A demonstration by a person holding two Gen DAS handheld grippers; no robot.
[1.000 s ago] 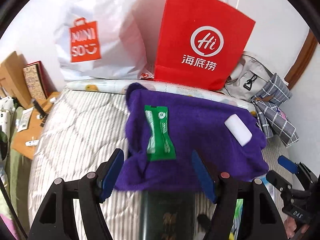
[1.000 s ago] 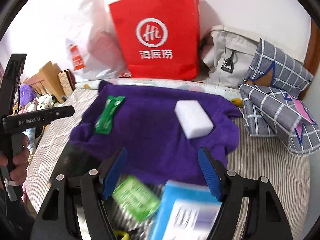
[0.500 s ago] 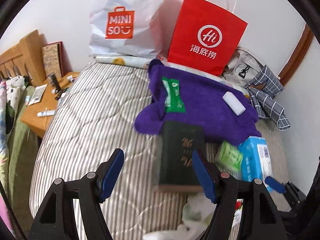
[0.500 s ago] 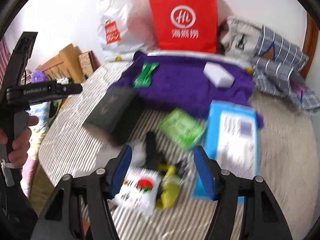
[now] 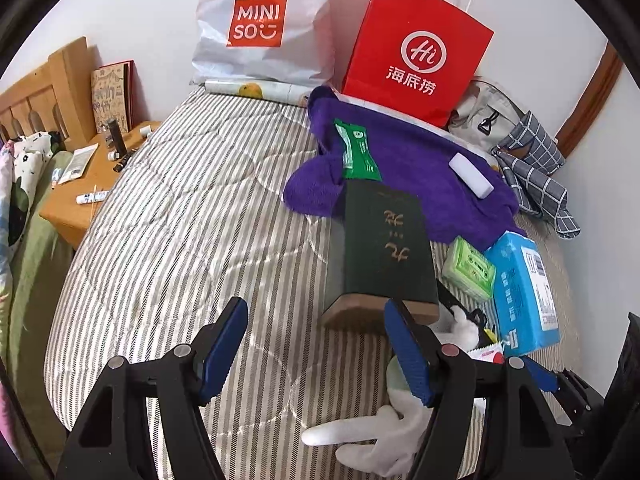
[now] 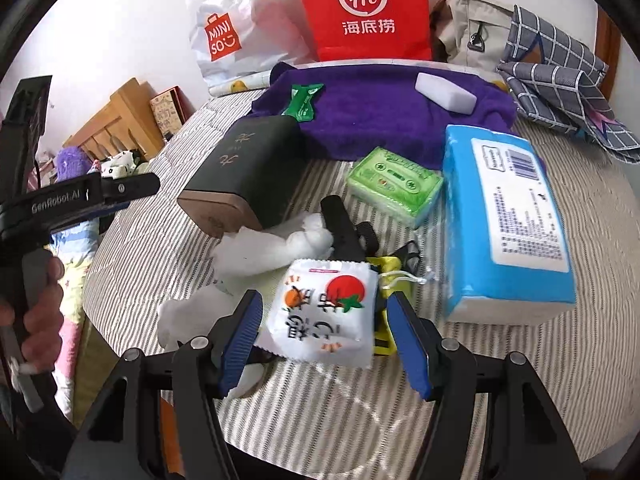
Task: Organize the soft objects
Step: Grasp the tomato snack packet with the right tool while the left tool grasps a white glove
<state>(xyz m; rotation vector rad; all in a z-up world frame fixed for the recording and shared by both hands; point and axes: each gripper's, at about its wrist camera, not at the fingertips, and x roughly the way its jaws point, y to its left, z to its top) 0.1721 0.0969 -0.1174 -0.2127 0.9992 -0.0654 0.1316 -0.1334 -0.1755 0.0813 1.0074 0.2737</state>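
A purple towel (image 5: 420, 168) lies on the striped bed (image 5: 180, 240), with a green packet (image 5: 356, 152) and a white sponge (image 5: 470, 176) on it. In front are a dark green box (image 5: 380, 252), a green tissue pack (image 5: 468, 268), a blue tissue pack (image 5: 524, 288) and a white plush toy (image 5: 384, 436). My left gripper (image 5: 316, 352) is open and empty above the bed, just before the box. My right gripper (image 6: 324, 340) is open, its jaws either side of a white tomato-print pouch (image 6: 324, 312). The plush (image 6: 260, 248) lies left of the pouch.
A red paper bag (image 5: 416, 52) and a white MINISO bag (image 5: 260, 28) stand at the wall. A beige bag (image 6: 468, 28) and checked grey cloth (image 6: 560, 76) lie at the right. A wooden nightstand (image 5: 88, 184) with small items stands left of the bed.
Both grippers have drawn back from the towel toward the near edge of the bed. The box, tissue packs, plush and pouch have come into view. Both stay open.
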